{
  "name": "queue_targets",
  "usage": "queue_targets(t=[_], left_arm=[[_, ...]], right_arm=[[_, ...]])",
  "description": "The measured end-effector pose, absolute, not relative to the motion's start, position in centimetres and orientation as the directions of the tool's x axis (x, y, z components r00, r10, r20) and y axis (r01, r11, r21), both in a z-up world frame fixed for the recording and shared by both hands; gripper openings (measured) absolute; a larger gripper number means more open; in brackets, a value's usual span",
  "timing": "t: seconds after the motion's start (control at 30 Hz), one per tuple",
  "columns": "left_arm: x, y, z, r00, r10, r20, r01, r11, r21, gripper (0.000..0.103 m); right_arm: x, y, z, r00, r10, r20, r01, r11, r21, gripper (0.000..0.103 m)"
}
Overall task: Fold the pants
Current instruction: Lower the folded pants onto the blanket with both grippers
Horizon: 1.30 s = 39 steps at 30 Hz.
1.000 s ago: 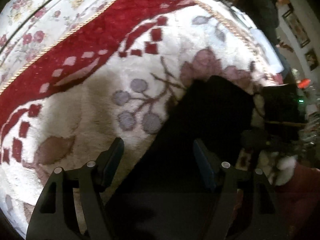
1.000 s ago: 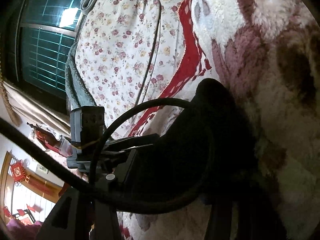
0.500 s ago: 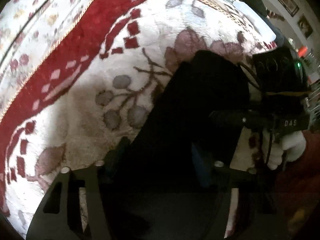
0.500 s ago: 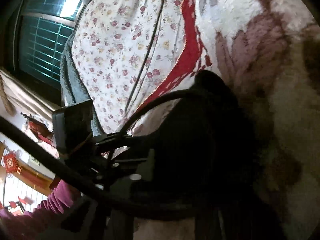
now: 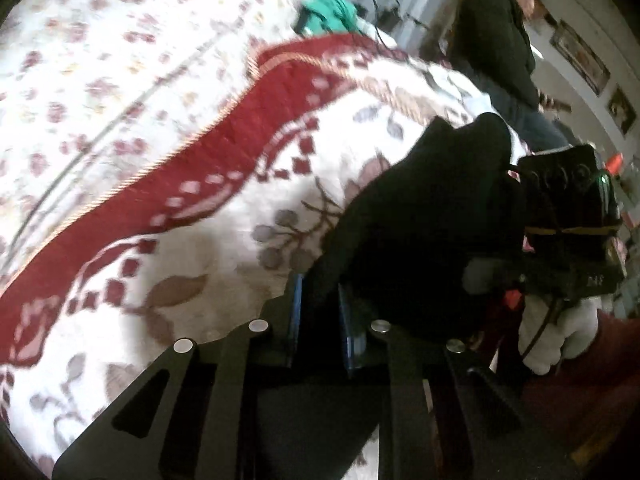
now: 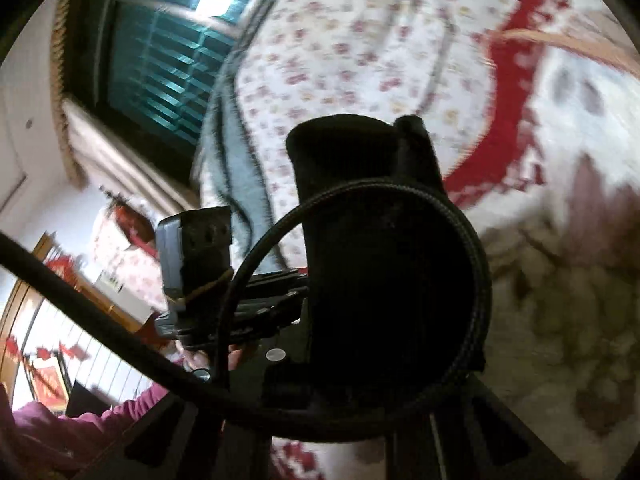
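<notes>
Lifted: pants point(image 5: 424, 216) off blanket point(image 5: 224, 248); left tool point(image 5: 320, 320) clamped, right seemingly too.

A second earlier the left gripper point(image 5: 320, 320) stood wide open over the black pants point(image 5: 424, 216); its fingers point(image 5: 295, 312) then drew together and pinched the cloth. The pants rose off the fleece blanket point(image 5: 200, 264) into a hanging bundle. The right gripper point(image 6: 360, 360) lifted too, with cloth bunched up before its camera.
</notes>
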<state>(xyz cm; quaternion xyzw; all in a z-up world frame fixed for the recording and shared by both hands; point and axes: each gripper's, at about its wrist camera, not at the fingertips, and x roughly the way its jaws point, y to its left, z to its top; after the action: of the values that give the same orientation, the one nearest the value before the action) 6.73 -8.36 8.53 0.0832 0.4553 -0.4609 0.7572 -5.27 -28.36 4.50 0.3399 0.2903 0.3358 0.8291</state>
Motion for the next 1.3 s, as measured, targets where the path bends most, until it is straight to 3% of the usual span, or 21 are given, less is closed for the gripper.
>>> queue_targets(t=[0.13,0.3,0.37,0.43,0.47,0.57,0.67,0.8,0.97,1.1,1.17,1.3], left_arm=[[6.7,-3.7,9.9,0.253,-0.607,-0.753,0.686,0.662,-0.303,0.016],[6.4,6.3,10.6,0.385,-0.56,-0.734,0.439,0.81,-0.388,0.016],[5.3,10.1,10.5,0.433,-0.535,-0.725,0.354,0.841,-0.409,0.017],[4.0,13.2,10.3,0.471,-0.515,-0.717,0.29,0.857,-0.425,0.028],[3.4,14.3,10.1,0.486,-0.5,-0.717,0.262,0.866,-0.427,0.032],[1.8,16.9,9.9,0.516,-0.469,-0.717,0.2,0.88,-0.432,0.033],[0.6,17.9,9.8,0.515,-0.483,-0.708,0.199,0.871,-0.45,0.033],[-0.9,17.0,9.8,0.516,-0.471,-0.715,0.219,0.88,-0.422,0.037],[-2.4,14.5,9.7,0.505,-0.477,-0.719,0.253,0.878,-0.405,0.04],[-2.7,13.0,10.4,0.52,-0.531,-0.669,0.27,0.846,-0.46,0.04],[-2.5,11.9,10.3,0.521,-0.541,-0.66,0.275,0.838,-0.471,0.045],[-2.2,9.6,8.1,0.508,-0.409,-0.758,0.228,0.913,-0.339,0.046]], right_arm=[[-5.1,-24.2,6.7,0.544,0.798,-0.261,-0.43,0.532,0.73,0.011],[-3.9,-16.1,6.9,0.463,0.799,-0.384,-0.498,0.593,0.633,0.011],[-3.2,-11.8,5.5,0.418,0.786,-0.455,-0.523,0.618,0.588,0.019],[-2.3,-8.3,3.3,0.369,0.763,-0.53,-0.509,0.644,0.572,0.049],[-1.7,-6.4,1.8,0.32,0.758,-0.569,-0.494,0.646,0.582,0.053],[-1.8,-3.7,1.8,0.325,0.753,-0.572,-0.56,0.64,0.526,0.053],[-2.2,-4.4,3.6,0.269,0.815,-0.513,-0.6,0.558,0.573,0.053],[-2.6,-8.1,4.9,0.342,0.805,-0.485,-0.559,0.589,0.583,0.054],[-1.9,-11.9,4.3,0.424,0.729,-0.538,-0.441,0.685,0.58,0.054],[-2.0,-13.7,3.7,0.433,0.715,-0.549,-0.382,0.697,0.607,0.054],[-2.3,-14.4,3.5,0.437,0.706,-0.557,-0.374,0.706,0.602,0.054],[-2.4,-13.4,3.0,0.424,0.673,-0.607,-0.374,0.74,0.559,0.054]])
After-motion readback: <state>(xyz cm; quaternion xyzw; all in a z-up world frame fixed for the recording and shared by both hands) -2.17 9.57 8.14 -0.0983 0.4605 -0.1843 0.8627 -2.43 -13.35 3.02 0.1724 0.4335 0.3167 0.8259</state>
